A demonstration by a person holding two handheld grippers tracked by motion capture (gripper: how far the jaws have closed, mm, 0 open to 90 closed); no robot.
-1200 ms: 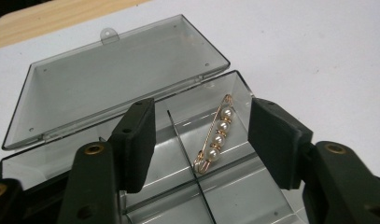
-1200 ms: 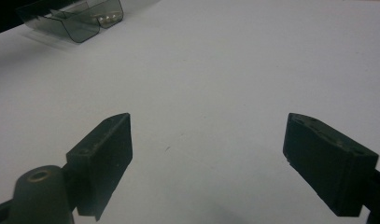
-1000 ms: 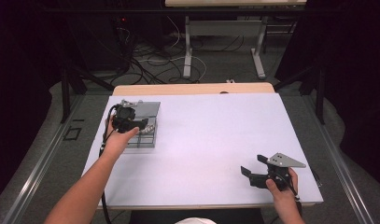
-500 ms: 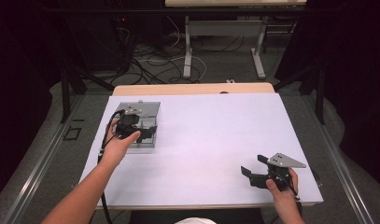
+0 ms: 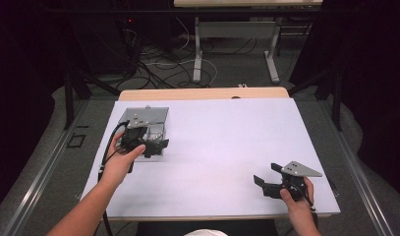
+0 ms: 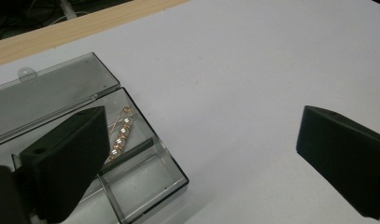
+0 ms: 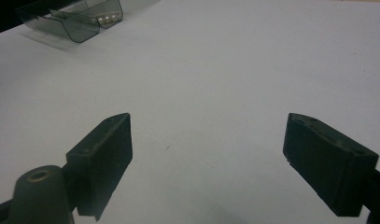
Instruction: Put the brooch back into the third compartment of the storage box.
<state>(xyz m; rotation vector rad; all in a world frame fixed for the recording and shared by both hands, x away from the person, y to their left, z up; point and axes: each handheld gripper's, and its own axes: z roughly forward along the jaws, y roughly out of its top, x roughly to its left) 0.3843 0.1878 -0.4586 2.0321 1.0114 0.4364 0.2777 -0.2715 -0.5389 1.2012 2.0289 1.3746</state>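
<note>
Pearl clip (image 6: 119, 138) lies in open clear box (image 6: 145, 186); both grippers' jaws gape wide, empty.

A white table (image 5: 227, 147) stands on a grey floor (image 5: 50, 167). Behind the table, cables (image 5: 158, 59) tangle beside a desk's metal legs (image 5: 197, 49); darkness surrounds it.

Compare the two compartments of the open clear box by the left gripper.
In the clear box, the far compartment holds a pearl hair clip; the near compartment holds nothing. The far compartment sits against the opened lid; the near compartment lies at the box's free end. Both have smoky transparent walls.
</note>
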